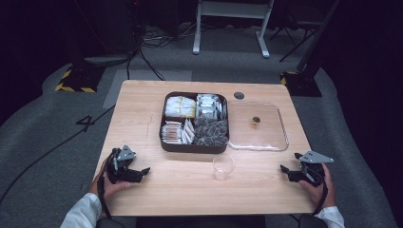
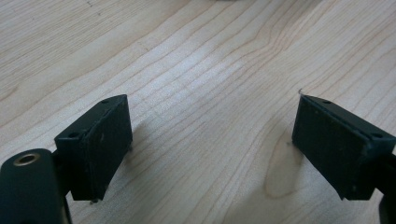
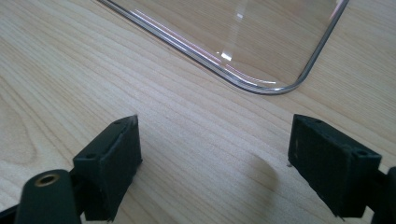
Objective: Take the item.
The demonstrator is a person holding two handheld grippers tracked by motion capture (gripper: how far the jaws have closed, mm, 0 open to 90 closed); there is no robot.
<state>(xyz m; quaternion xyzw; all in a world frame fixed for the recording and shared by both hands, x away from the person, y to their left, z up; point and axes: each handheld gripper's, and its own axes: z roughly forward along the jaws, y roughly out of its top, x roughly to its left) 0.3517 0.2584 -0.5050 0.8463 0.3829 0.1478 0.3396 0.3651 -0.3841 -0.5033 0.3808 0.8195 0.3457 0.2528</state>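
Note:
A dark brown compartment box (image 1: 164,140) of tea bags and sachets stands mid-table. Its clear lid (image 1: 281,128) lies flat to the right, with a small brown knob (image 1: 255,122) on it. A clear plastic cup (image 1: 223,166) stands upright in front of the box. My left gripper (image 1: 145,171) rests at the table's front left, open, with bare wood between its pads (image 2: 105,144). My right gripper (image 1: 284,172) rests at the front right, open too, nothing between its pads (image 3: 119,161). A rounded corner of the clear lid (image 3: 280,88) lies just beyond it.
The wooden table (image 1: 142,104) has a round cable hole (image 1: 239,95) at the back. Beyond it are grey floor, cables and a white desk frame (image 1: 233,23). A hazard-taped stand base (image 1: 76,78) sits on the floor at the back left.

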